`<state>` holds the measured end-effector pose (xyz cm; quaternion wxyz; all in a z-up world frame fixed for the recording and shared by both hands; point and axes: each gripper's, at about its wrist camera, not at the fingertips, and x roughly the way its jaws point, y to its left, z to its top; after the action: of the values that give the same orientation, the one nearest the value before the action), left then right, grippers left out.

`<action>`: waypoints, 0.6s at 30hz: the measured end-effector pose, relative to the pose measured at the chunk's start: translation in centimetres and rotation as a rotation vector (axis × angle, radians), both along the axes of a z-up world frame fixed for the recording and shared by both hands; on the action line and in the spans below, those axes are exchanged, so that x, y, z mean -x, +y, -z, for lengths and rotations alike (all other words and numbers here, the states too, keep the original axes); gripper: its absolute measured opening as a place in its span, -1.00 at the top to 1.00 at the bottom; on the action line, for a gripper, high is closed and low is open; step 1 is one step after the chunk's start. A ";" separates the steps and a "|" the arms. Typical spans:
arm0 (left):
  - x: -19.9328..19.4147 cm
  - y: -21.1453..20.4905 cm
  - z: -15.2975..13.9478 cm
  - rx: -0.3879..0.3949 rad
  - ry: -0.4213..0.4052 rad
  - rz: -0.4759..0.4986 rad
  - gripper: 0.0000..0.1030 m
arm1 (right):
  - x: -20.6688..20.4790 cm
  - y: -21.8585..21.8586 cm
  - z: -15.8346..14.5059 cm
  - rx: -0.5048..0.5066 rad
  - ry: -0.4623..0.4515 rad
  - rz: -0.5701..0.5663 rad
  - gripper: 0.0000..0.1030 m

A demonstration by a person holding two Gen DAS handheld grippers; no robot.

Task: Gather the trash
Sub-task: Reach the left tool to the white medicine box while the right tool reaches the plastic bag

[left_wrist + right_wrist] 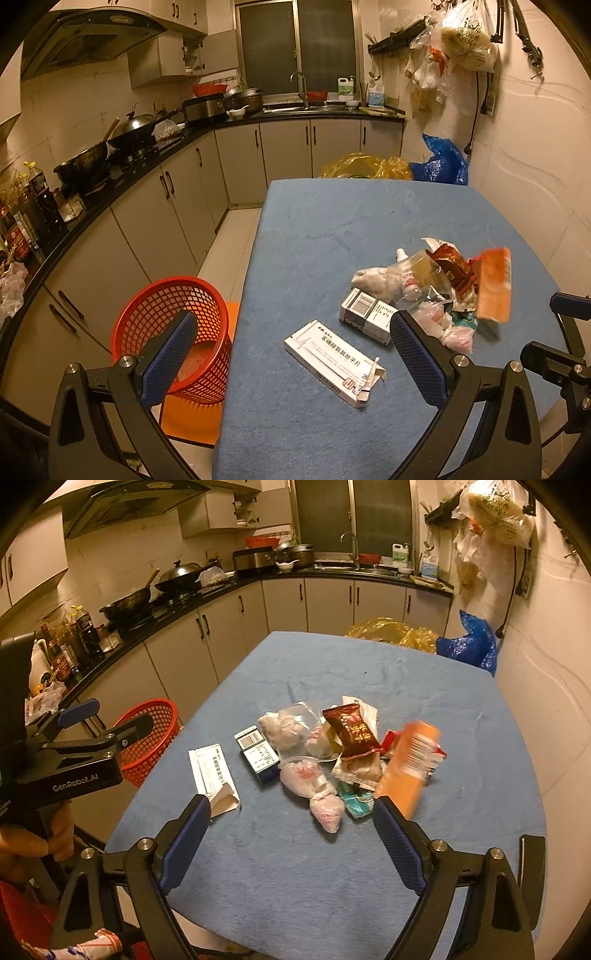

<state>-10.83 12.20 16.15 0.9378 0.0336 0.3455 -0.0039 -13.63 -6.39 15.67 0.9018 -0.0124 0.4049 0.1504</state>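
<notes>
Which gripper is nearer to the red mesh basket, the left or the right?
Left. The left gripper has one finger in front of the red mesh basket; the right gripper hangs over the blue table, far from it.

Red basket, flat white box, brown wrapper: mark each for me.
Red basket (pixel 173 332), left wrist view, on its mesh wall.
Flat white box (pixel 328 360), left wrist view, middle of its printed top.
Brown wrapper (pixel 351 733), right wrist view, centre of its front.

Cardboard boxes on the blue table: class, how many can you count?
3. A flat white box lies nearest the basket, a small blue-and-white box touches the pile's near-left edge, and an orange box leans on its right. The pile may hide others.
</notes>
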 end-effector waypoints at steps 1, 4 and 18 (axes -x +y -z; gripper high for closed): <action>-0.1 0.1 0.1 0.000 0.003 -0.004 -1.00 | -0.1 0.0 0.1 -0.004 0.004 -0.004 -0.75; -0.3 0.2 0.3 0.000 0.013 -0.013 -1.00 | -0.5 0.1 0.4 -0.013 0.016 -0.020 -0.70; -1.2 0.8 2.8 0.010 0.112 -0.068 -1.00 | -2.6 0.2 2.9 -0.037 0.117 -0.087 -0.40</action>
<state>-9.63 12.96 13.37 0.9168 0.0169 0.3982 0.0245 -11.01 -6.23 12.78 0.8692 -0.0045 0.4533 0.1975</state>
